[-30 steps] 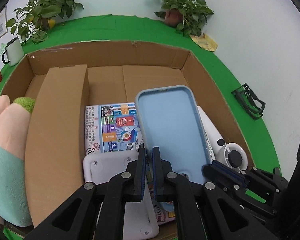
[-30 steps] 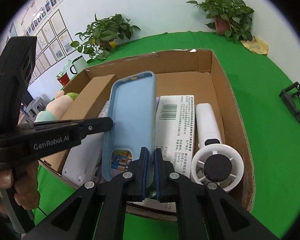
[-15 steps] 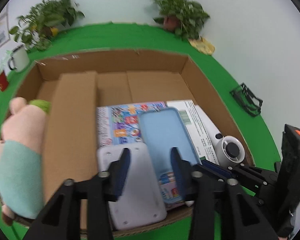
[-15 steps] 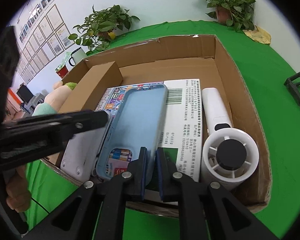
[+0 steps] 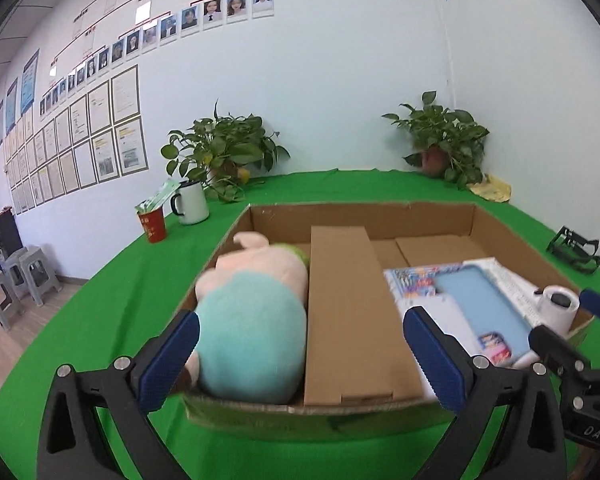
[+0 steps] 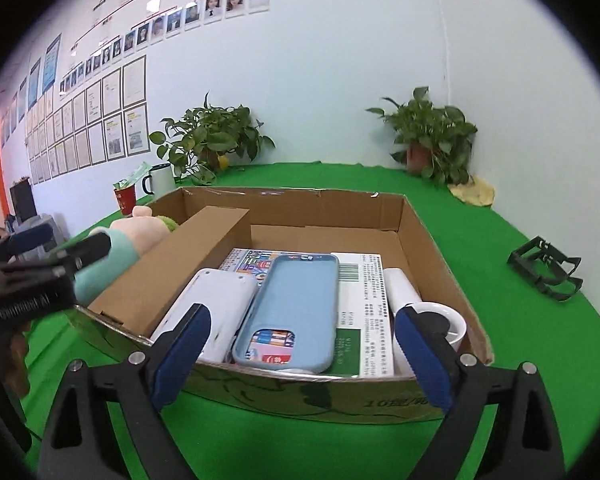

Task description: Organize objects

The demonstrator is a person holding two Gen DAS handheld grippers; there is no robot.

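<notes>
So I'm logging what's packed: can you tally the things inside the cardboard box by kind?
Plush toy: 1
Brown carton: 1
Blue phone case: 1
White device: 1
Handheld fan: 1
Printed packages, colourful and white: 2
Total: 7

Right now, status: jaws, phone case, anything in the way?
Both grippers, left and right, jaws opening, nothing between them. Blue phone case lies flat in cardboard box. Nothing in the way.

Bright, even indoor light with soft shadows; strong fisheye bending and black corners in both views; the left wrist view smears the plush toy (image 5: 252,320) and phone case (image 5: 480,308) with motion blur
</notes>
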